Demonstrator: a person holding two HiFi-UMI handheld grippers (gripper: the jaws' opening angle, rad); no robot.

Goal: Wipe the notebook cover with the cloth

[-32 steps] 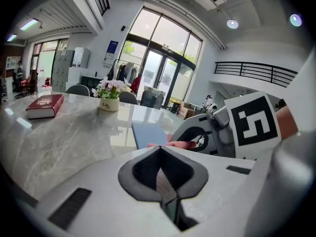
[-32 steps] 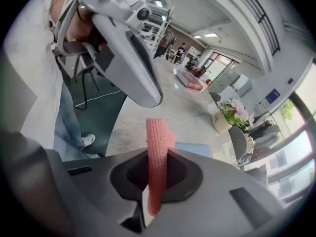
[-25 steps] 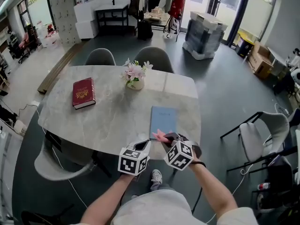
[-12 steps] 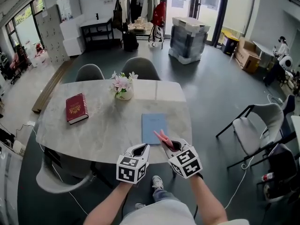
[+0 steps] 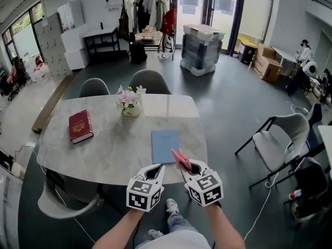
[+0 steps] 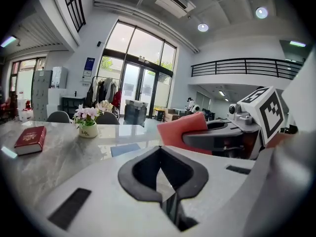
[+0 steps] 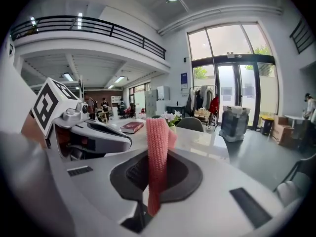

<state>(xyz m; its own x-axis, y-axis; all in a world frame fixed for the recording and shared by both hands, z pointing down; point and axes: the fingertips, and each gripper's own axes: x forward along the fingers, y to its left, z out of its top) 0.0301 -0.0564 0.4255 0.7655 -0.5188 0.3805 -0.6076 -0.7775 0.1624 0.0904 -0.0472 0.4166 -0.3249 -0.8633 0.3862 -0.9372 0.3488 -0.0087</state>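
Observation:
A light-blue notebook (image 5: 165,145) lies flat on the marble table (image 5: 114,149), near its front edge; it also shows as a blue patch (image 6: 129,149) in the left gripper view. My right gripper (image 5: 184,166) hovers over the notebook's near right corner, shut on a pink knitted cloth (image 5: 180,158) that sticks up between its jaws (image 7: 157,147). My left gripper (image 5: 151,173) is just left of it, at the table's front edge, jaws shut with nothing in them (image 6: 159,153). From the left gripper view the cloth (image 6: 182,130) shows to the right.
A red book (image 5: 80,126) lies at the table's left and a vase of flowers (image 5: 128,104) stands at the back middle. Two grey chairs (image 5: 148,80) sit behind the table, another chair (image 5: 282,144) to the right and one (image 5: 65,204) at the front left.
The head view has shifted, so the table sits further left and higher. Both grippers stay near the front edge, drawn slightly toward me, with the cloth still held.

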